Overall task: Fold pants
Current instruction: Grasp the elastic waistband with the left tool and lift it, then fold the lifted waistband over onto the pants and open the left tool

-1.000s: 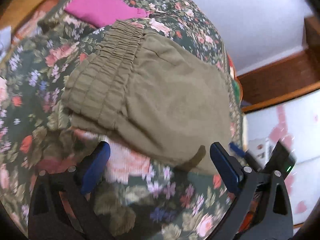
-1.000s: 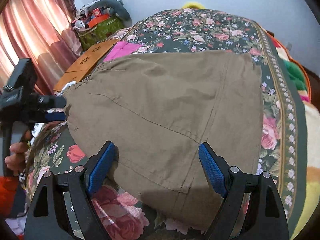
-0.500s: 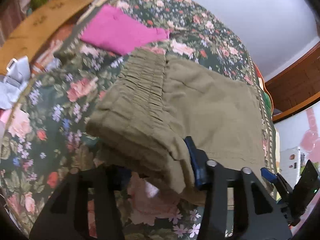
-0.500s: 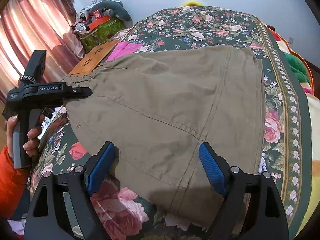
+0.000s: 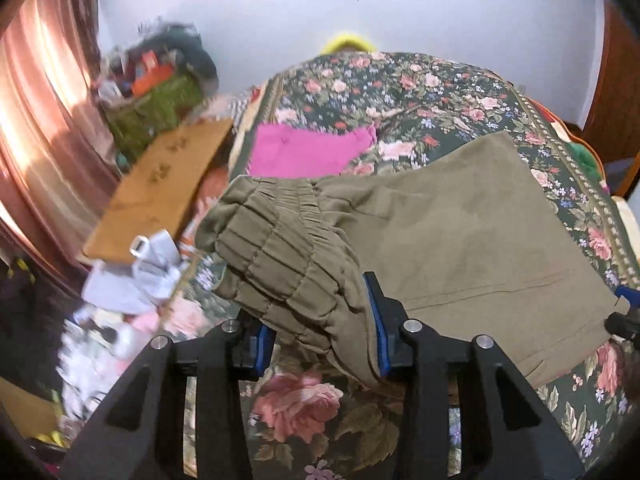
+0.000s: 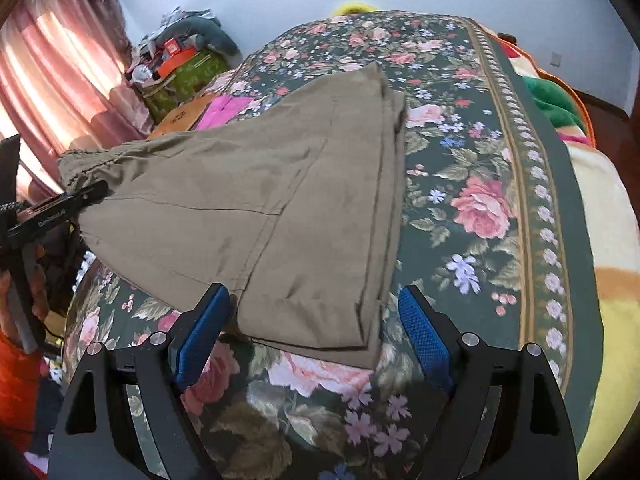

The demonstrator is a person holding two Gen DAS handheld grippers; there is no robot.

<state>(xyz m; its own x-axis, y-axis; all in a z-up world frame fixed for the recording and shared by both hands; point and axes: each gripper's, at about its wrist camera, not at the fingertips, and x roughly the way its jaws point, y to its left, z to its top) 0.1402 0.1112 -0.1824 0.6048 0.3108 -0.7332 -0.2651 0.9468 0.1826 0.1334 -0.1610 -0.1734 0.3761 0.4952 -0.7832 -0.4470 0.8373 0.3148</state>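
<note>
Lettering on left gripper (image 5: pixel 320 344) body too blurred to read, clamped on olive pants (image 5: pixel 460 236) waistband, right gripper (image 6: pixel 316 320) spread wide around hem corner, holding nothing, pink cloth (image 5: pixel 308 152) beyond on floral bedspread (image 6: pixel 480 208).

One pair of olive pants (image 6: pixel 256 208), one pink cloth (image 5: pixel 308 152), one floral bedspread (image 6: pixel 480 200), two tongs (image 5: pixel 320 344) (image 6: pixel 312 332)

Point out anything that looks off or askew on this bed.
The pants sit unevenly: the left gripper has their gathered waistband bunched and lifted off the bedspread, while the far end lies flat. The right gripper is open, holding nothing.
</note>
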